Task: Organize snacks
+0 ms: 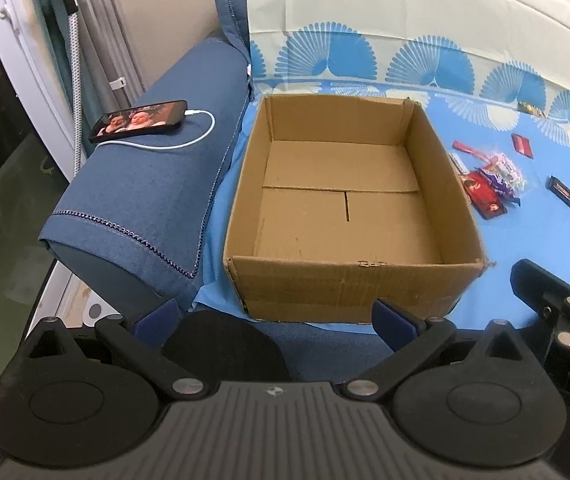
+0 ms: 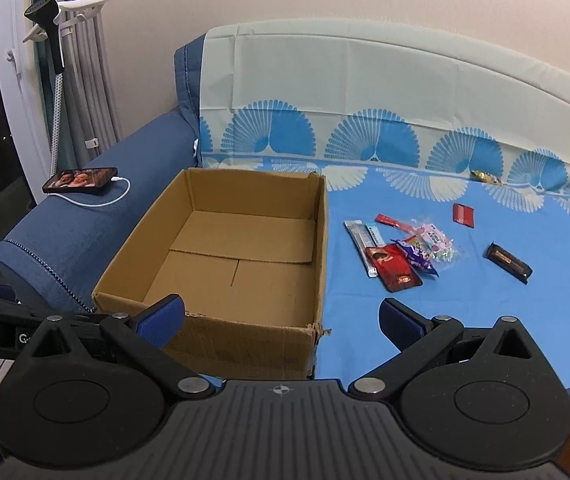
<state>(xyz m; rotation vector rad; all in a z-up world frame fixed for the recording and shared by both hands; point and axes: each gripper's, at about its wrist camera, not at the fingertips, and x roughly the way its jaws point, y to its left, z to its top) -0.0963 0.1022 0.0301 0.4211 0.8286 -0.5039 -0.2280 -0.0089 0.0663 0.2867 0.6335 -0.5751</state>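
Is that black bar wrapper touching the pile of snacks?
Apart. The right wrist view shows bare blue sheet between the black bar wrapper and the snack pile.

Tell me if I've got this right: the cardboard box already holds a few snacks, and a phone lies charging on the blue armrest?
Not quite. The cardboard box is empty; the snacks lie beside it on the blue sheet, as the right wrist view shows. The phone does lie on the armrest with a cable plugged in.
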